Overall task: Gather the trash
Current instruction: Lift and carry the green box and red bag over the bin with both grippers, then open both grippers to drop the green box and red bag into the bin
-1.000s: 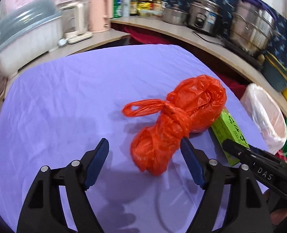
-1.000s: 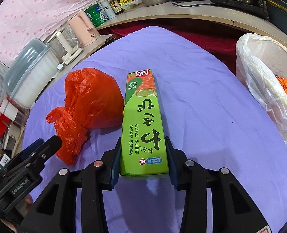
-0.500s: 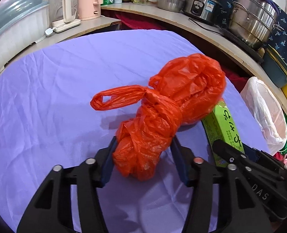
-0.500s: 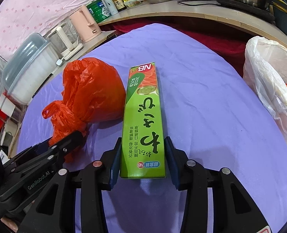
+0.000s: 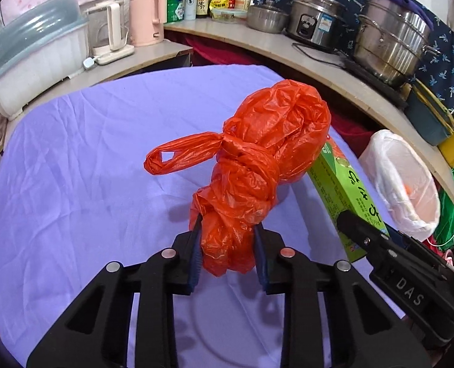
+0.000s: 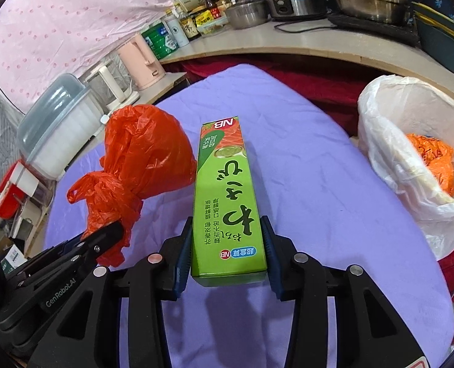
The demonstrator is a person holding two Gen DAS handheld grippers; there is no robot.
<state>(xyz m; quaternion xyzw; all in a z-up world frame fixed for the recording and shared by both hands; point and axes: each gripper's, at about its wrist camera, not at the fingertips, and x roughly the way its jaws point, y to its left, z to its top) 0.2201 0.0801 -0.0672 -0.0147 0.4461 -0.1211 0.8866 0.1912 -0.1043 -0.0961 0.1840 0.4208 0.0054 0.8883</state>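
Counting, left to right:
Dish-rack tubs: one, white with a grey domed lid (image 5: 33,46), at the far left on the counter.
Kettles: two, one clear with a white handle (image 5: 110,33) and one pink (image 5: 147,17), side by side.
Bottles and jars: a cluster (image 5: 208,1) behind the pink kettle; their labels are too small to read.
Steel pots: three, a lidded bowl (image 5: 266,17), a rice cooker (image 5: 317,18) and a stacked steamer (image 5: 392,40).
Left gripper (image 5: 228,253): jaws drawn in tight on the knotted tail of one red plastic bag (image 5: 273,141). The bag is lifted off the purple cloth (image 5: 73,184), with one handle loop sticking out to the left.
Left gripper writing: "GenRobot.AI" along its side, read from the right wrist camera.
Right gripper (image 6: 228,251): jaws narrowed onto the near end of one green box (image 6: 227,190), pads flat against both long sides. The box points away over the cloth, just right of the bag.
Box writing: "NB" in a red badge at each end, large dark brush characters along the face, smaller Chinese lines beside them.
Right gripper writing: "DAS" on its body, seen from the left wrist camera.
Bins: one, lined with a white bag (image 6: 380,128), off the right edge of the cloth, with one orange bag (image 6: 432,159) lying inside.
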